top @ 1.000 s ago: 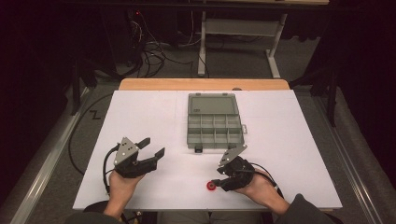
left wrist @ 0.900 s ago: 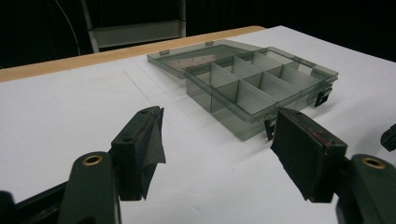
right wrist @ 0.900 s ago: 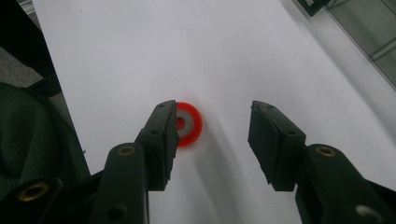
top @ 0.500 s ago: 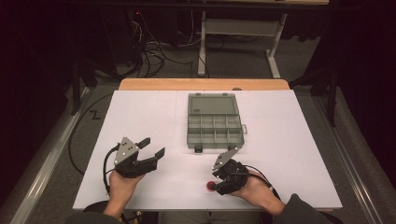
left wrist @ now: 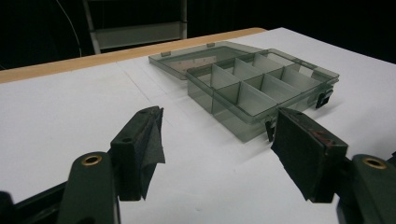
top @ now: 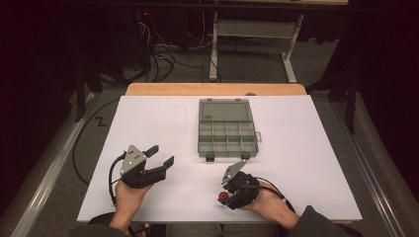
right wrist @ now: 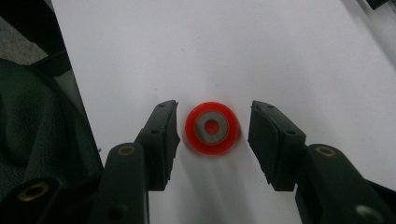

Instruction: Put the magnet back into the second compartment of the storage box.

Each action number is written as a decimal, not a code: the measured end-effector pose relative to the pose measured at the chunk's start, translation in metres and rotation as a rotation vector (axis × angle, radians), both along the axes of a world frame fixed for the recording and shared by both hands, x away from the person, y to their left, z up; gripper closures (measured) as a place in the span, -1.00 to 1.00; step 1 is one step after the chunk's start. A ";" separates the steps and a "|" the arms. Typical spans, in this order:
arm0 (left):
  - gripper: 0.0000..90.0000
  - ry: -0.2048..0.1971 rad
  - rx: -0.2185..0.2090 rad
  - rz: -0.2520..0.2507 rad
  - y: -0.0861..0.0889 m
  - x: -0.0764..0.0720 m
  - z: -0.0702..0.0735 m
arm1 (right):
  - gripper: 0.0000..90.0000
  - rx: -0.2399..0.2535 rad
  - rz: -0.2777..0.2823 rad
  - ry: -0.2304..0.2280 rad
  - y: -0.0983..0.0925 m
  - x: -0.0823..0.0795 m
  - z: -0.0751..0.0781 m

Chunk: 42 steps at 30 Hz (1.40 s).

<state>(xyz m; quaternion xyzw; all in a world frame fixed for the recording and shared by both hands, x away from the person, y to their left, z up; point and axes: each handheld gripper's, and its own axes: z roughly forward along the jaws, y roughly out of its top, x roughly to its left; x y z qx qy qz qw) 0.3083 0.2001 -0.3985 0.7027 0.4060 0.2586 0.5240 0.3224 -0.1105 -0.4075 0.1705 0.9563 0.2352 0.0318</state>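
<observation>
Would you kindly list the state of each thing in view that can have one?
Compartment box: lid open and laid flat, compartments look empty.
Red ring: flat on the table, between the jaws, not gripped.
Right gripper: open, jaws either side of the ring.
Left gripper: open, holding nothing.

A small round red ring (right wrist: 212, 127) with a grey metal centre lies on a plain white table (top: 306, 163), which has a light wooden strip along its far edge. The compartment box (top: 227, 133) is translucent smoky grey-green, lid and dividers alike, with small dark latches. The left gripper (top: 160, 157) and right gripper (top: 224, 197) are black with dull black pads, brass-coloured rivets and a pale grey plate on top; a dark green sleeve (right wrist: 37, 126) shows beside the right one, and the surroundings are dark.
</observation>
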 end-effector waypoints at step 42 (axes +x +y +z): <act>-0.27 -0.006 -0.010 0.013 0.002 0.000 0.000 | 0.43 -0.047 -0.001 -0.017 0.003 0.002 -0.005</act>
